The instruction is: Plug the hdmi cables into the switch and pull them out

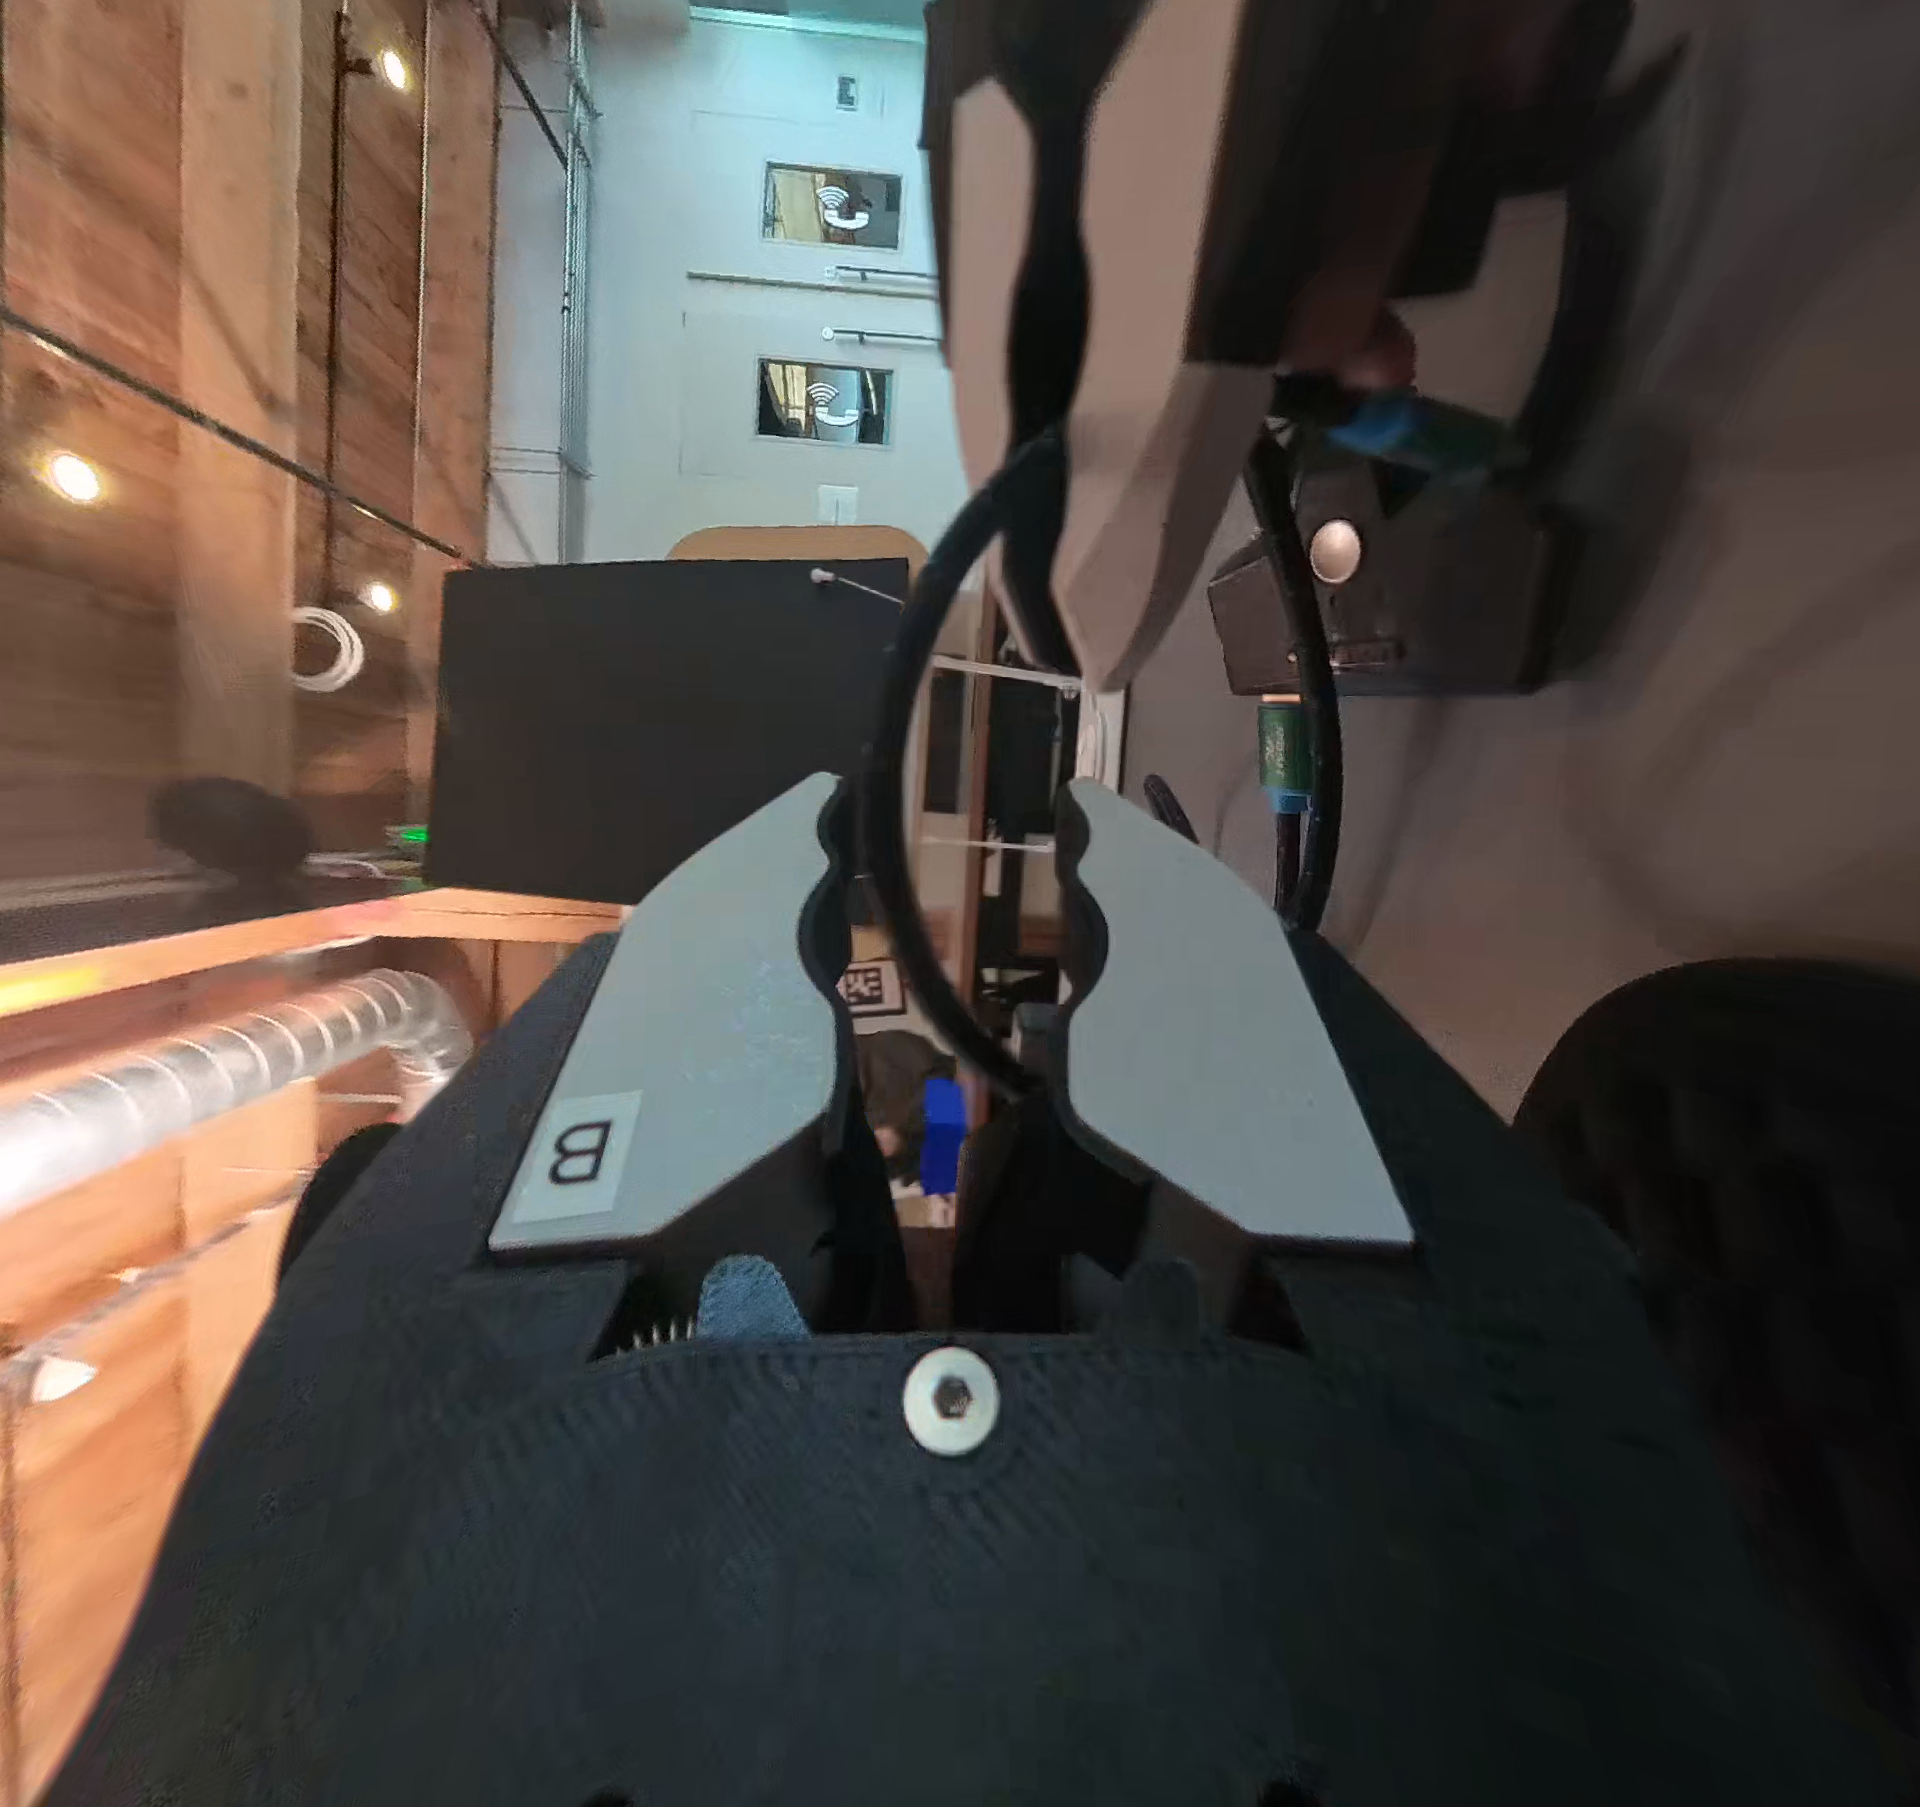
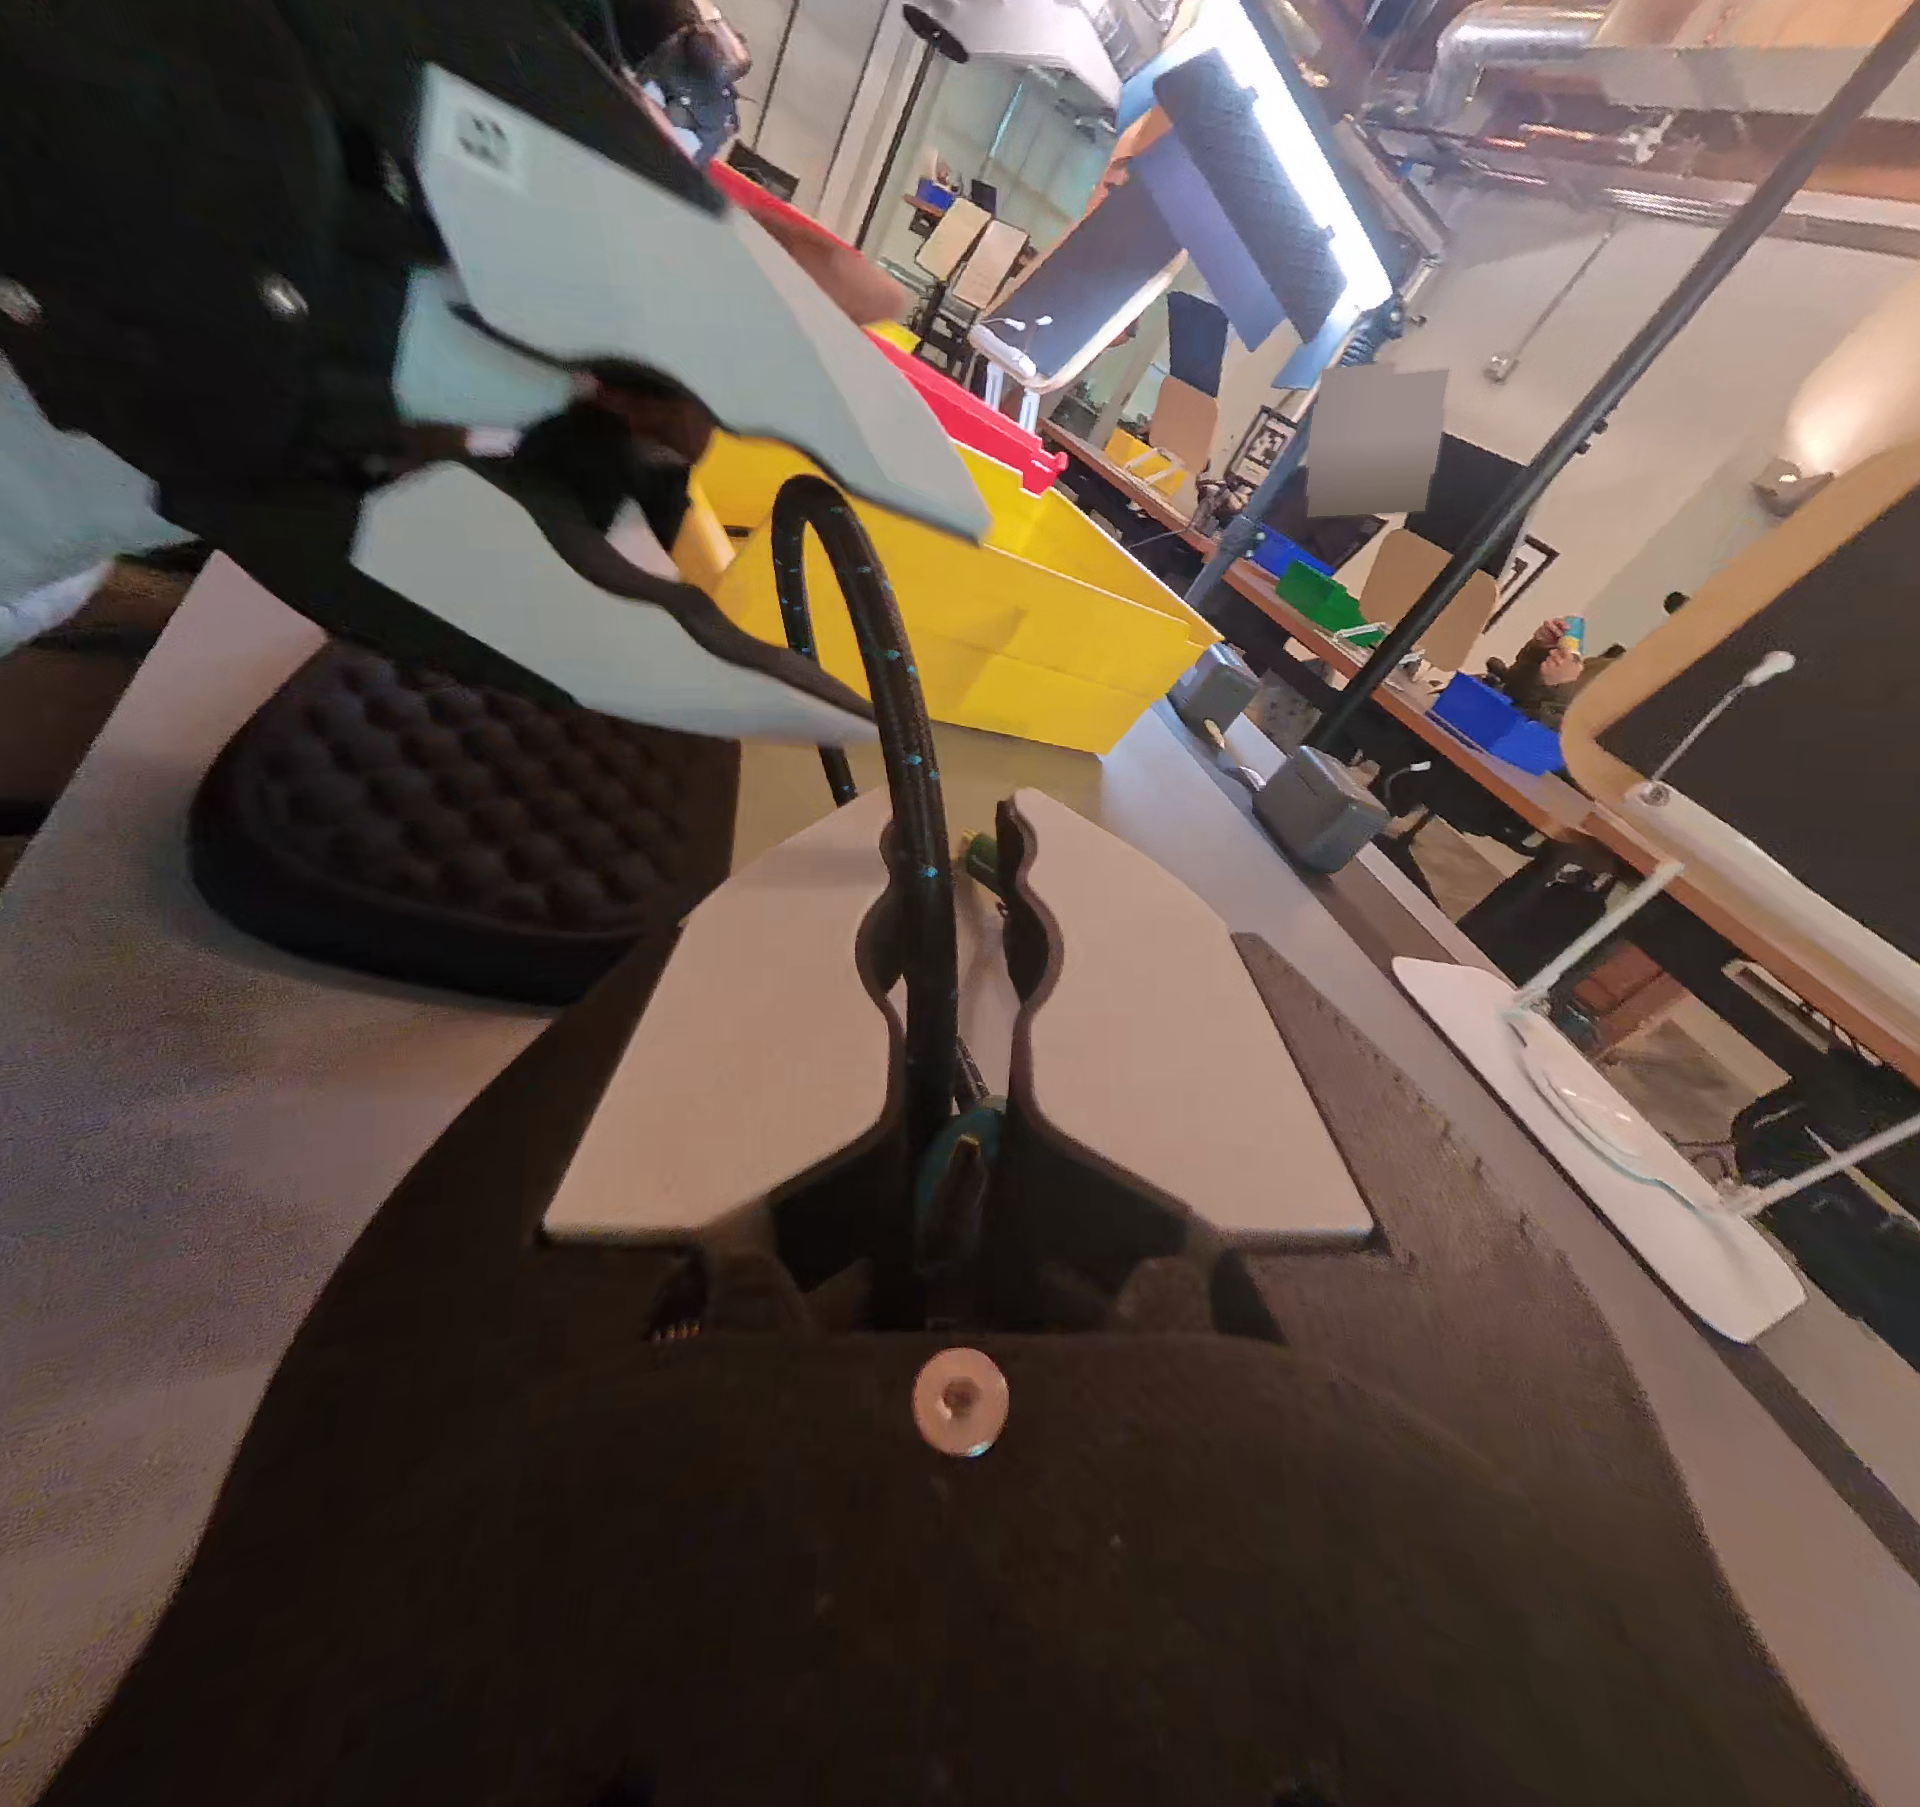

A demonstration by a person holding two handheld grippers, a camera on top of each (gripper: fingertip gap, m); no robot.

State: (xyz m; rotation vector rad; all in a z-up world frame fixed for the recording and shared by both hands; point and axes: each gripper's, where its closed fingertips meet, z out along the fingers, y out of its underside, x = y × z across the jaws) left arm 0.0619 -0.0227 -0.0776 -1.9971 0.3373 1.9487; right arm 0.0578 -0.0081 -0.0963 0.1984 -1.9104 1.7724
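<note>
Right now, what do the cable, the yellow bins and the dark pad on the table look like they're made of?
Cable: black braided fabric sleeve with small blue flecks, matte; the weave shows. Yellow bins: probably moulded plastic, smooth and slightly glossy, with thin rigid walls. Dark pad: looks like soft foam or rubber, matte, dimpled all over; which one is unclear.

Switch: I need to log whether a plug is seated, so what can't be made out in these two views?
- Left wrist view: the switch ports are blurred and partly behind the right gripper; seating cannot be told.
- Right wrist view: the switch is out of frame; the connector lies shadowed deep between the fingers, grip unclear.
- Left wrist view: the cable lower end vanishes behind the left gripper.
</note>
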